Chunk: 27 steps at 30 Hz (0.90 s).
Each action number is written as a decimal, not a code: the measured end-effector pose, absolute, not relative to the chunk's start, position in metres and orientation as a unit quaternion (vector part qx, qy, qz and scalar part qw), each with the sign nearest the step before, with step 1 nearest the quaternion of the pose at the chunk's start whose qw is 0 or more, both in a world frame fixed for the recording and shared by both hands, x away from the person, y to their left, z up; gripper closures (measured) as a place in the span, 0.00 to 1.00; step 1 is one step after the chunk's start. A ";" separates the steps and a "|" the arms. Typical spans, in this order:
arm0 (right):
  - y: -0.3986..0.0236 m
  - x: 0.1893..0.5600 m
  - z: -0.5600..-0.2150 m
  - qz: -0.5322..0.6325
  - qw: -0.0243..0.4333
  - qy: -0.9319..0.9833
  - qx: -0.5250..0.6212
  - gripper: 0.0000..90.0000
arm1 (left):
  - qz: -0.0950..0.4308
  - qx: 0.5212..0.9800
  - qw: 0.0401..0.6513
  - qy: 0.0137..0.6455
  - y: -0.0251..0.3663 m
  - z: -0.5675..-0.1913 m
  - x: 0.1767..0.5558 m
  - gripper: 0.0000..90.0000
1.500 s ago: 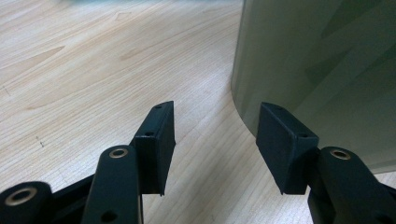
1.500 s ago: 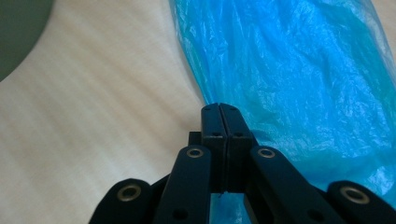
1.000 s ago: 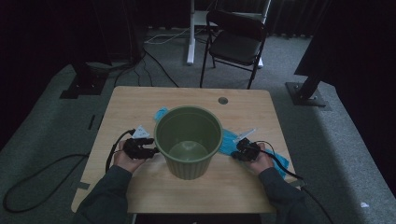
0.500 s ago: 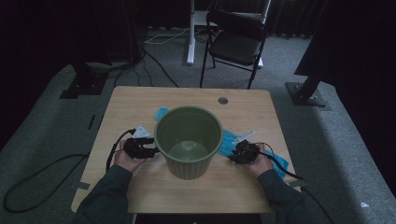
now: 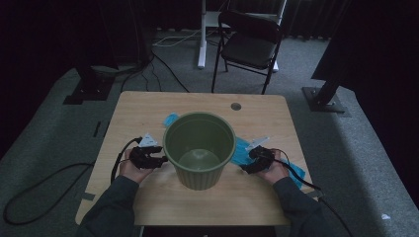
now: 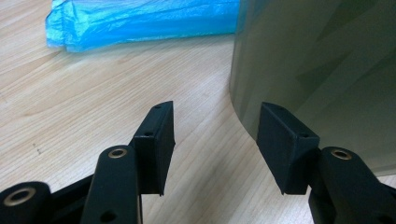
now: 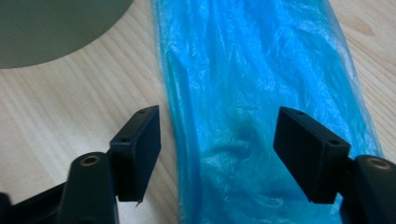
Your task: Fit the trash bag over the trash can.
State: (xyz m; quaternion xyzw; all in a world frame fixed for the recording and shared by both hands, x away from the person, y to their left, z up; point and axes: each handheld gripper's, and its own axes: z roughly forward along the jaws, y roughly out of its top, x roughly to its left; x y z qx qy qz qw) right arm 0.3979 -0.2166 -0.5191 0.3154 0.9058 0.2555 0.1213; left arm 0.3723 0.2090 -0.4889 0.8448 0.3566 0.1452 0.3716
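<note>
An olive-green plastic bin (image 5: 199,148) stands upright and empty mid-table. A folded blue plastic bag (image 5: 242,149) lies flat on the table beside and behind it. My left gripper (image 5: 159,160) rests on the table at the bin's left, open, its jaws (image 6: 217,116) empty and one pad close to the bin wall (image 6: 317,60). The bag's end (image 6: 140,21) lies beyond it. My right gripper (image 5: 248,164) sits at the bin's right, over the blue bag (image 7: 252,93). Its jaws (image 7: 219,121) have just been opening and stand wide, the bag beneath them and not pinched. The bin's base (image 7: 56,28) is at upper left.
The wooden table (image 5: 148,108) has a cable hole (image 5: 235,106) near its far edge. A black chair (image 5: 249,44) stands beyond the table on grey carpet. Cables run from both grippers off the table and across the floor (image 5: 49,182). Dark stand bases (image 5: 323,94) sit on either side.
Both hands stay where they were beside the bin. The right gripper's jaws look slightly wider apart over the blue bag.
</note>
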 end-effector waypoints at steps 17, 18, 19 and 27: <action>-0.210 0.412 -0.525 0.233 0.154 0.906 0.318 0.16 | 0.145 0.844 0.370 0.360 0.211 -0.490 0.371 0.52; -0.210 0.413 -0.525 0.234 0.150 0.905 0.321 0.16 | 0.145 0.845 0.369 0.360 0.211 -0.490 0.372 0.52; -0.210 0.415 -0.526 0.234 0.150 0.905 0.320 0.16 | 0.144 0.845 0.369 0.360 0.211 -0.490 0.372 0.52; -0.213 0.425 -0.526 0.251 0.112 0.900 0.338 0.27 | 0.145 0.845 0.369 0.359 0.211 -0.490 0.371 0.52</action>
